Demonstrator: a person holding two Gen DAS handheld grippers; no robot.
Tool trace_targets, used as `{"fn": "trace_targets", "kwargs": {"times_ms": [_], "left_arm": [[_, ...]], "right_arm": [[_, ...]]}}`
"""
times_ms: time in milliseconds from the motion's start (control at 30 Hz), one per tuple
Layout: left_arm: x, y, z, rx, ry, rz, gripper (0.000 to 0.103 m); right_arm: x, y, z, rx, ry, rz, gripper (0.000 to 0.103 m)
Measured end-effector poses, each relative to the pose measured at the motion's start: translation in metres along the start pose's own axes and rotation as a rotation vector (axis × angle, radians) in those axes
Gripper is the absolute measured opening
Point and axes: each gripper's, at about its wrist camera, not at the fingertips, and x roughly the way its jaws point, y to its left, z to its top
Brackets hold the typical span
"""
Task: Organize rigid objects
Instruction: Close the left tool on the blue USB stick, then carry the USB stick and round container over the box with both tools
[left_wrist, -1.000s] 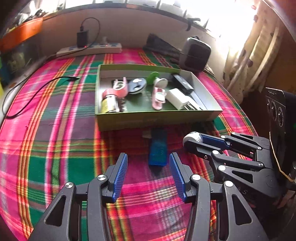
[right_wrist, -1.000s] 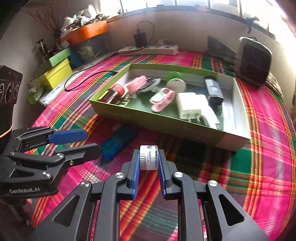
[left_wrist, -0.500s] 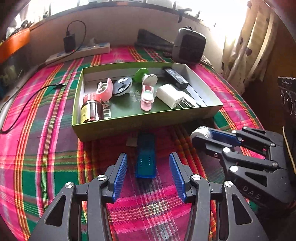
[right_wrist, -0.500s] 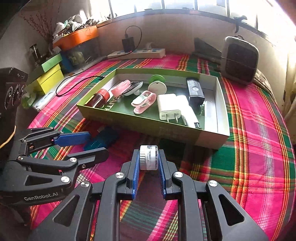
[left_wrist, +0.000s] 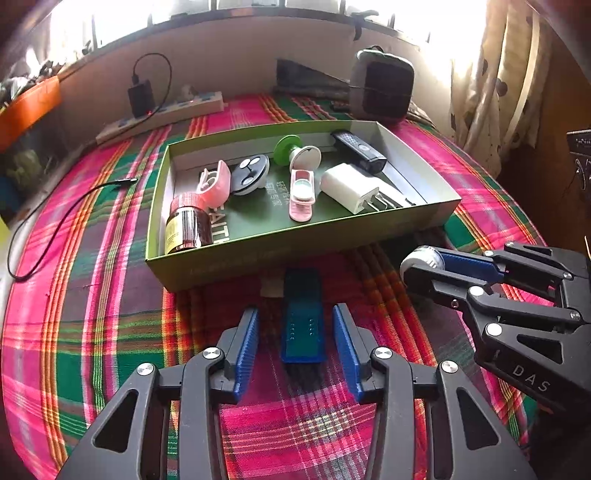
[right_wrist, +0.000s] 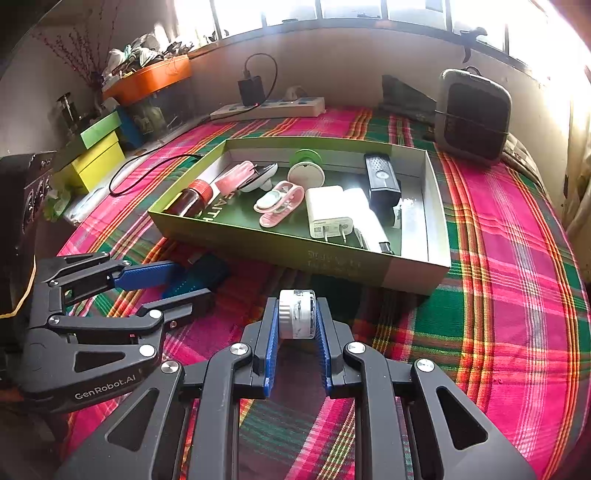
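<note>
A flat blue device (left_wrist: 302, 332) lies on the plaid cloth just in front of the green box (left_wrist: 236, 264). My left gripper (left_wrist: 294, 312) straddles it, jaws closing, with a gap still showing on both sides between pads and device. My right gripper (right_wrist: 296, 306) is shut on a small white jar (right_wrist: 297, 317), held above the cloth near the box's front wall (right_wrist: 332, 260). From the left wrist view, the right gripper (left_wrist: 421, 266) hovers at the right with the jar (left_wrist: 419, 258) at its tip. In the right wrist view, the left gripper (right_wrist: 190, 282) sits over the blue device (right_wrist: 201, 275).
Inside the box lie a brown bottle (left_wrist: 184, 225), pink clips (left_wrist: 301, 195), a white charger (left_wrist: 351, 186) and a black remote (left_wrist: 358, 149). Behind it are a power strip (left_wrist: 162, 116), a dark speaker (left_wrist: 382, 88) and a loose black cable (left_wrist: 55, 218). Yellow-green boxes (right_wrist: 96, 155) stand at the left.
My left gripper has come forward over the blue device, which now lies between its fingers, and the jaws have narrowed. The right gripper keeps hold of the white jar in about the same place.
</note>
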Motion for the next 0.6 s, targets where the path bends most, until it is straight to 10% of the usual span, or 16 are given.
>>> {"fn": "trace_targets", "kwargs": {"times_ms": [600], "left_arm": [[0.0002,-0.0001,0.0003,0.005,-0.014,-0.021,0.021]], "right_arm": [[0.0039,0.0001,-0.001,0.002,0.009,-0.005,0.02]]}}
